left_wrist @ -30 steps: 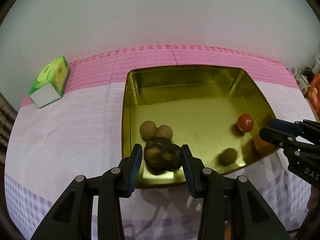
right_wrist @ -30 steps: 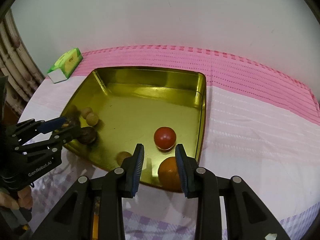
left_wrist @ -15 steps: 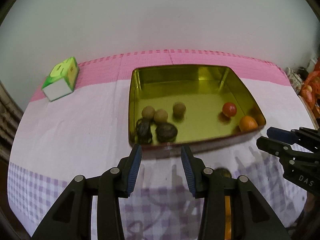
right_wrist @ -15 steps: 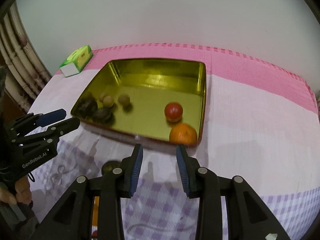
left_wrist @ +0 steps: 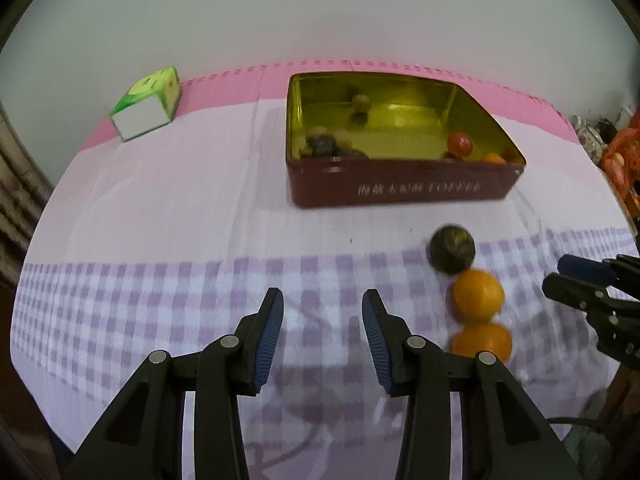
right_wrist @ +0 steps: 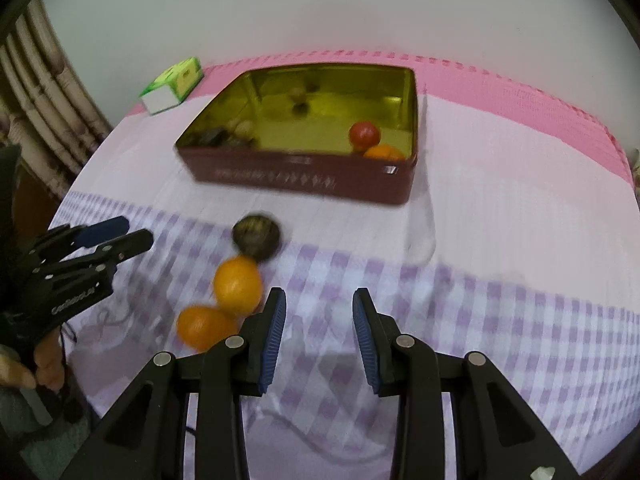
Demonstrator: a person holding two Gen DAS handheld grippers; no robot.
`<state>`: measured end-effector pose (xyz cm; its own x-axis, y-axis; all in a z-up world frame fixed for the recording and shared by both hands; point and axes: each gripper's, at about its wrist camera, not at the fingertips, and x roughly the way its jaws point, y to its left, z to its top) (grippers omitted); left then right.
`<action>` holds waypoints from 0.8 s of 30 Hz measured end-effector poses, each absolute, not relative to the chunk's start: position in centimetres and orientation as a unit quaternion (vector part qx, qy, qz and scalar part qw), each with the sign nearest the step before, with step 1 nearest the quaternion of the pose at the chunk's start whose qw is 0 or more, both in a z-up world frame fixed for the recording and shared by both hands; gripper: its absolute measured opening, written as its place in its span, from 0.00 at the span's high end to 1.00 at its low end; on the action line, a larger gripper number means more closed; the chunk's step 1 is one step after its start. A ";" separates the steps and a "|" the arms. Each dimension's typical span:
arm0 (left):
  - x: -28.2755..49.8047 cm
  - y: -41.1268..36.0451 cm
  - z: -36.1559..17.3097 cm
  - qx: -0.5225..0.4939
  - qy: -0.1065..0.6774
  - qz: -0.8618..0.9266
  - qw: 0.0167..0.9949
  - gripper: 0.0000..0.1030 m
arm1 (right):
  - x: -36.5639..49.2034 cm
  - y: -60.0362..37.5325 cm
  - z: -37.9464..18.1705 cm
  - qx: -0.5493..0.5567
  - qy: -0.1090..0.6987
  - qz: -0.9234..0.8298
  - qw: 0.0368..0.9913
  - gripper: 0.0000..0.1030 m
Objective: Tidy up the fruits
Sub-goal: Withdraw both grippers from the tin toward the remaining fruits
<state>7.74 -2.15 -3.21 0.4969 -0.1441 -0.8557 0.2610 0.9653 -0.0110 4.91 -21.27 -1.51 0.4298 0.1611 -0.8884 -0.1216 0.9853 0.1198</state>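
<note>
A dark red tin [left_wrist: 400, 190] [right_wrist: 304, 178] with a gold inside stands at the back of the table. It holds dark fruits [left_wrist: 322, 146], a small brown ball [left_wrist: 361, 102], a red fruit [left_wrist: 459, 143] [right_wrist: 364, 135] and an orange [right_wrist: 383, 153]. On the cloth in front lie a dark round fruit [left_wrist: 452, 249] [right_wrist: 256, 236] and two oranges [left_wrist: 478, 295] [right_wrist: 238, 283], the nearer orange [left_wrist: 482, 342] [right_wrist: 204, 326] partly hidden. My left gripper [left_wrist: 322, 326] is open and empty, left of them. My right gripper [right_wrist: 319, 326] is open and empty, right of them.
A green and white carton [left_wrist: 146, 104] [right_wrist: 172, 85] lies at the back left. The table has a pink and purple-checked cloth [left_wrist: 160, 280]. Clutter [left_wrist: 616, 152] sits past the right edge. A curtain [right_wrist: 44, 92] hangs at the left.
Both grippers have pulled back from the tin toward the front of the table, open and empty. The dark fruit and oranges on the cloth have come into view. A brown ball rolled to the tin's back.
</note>
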 end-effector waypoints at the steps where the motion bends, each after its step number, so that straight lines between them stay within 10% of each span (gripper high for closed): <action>1: 7.4 -2.0 -3.2 0.060 0.488 -0.116 0.863 0.59 | 4.1 -21.0 -1.5 0.018 0.528 0.086 0.845 0.68; 24: 2.5 1.6 -2.6 0.033 0.489 -0.083 0.868 0.59 | -1.4 -16.0 -2.9 -0.005 0.550 0.122 0.826 0.68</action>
<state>2.50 1.59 -2.60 0.5087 -0.1123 -0.8536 0.1759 0.9841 -0.0246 -1.37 -16.03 -2.87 0.3647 0.1969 -0.9101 -0.2076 0.9700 0.1267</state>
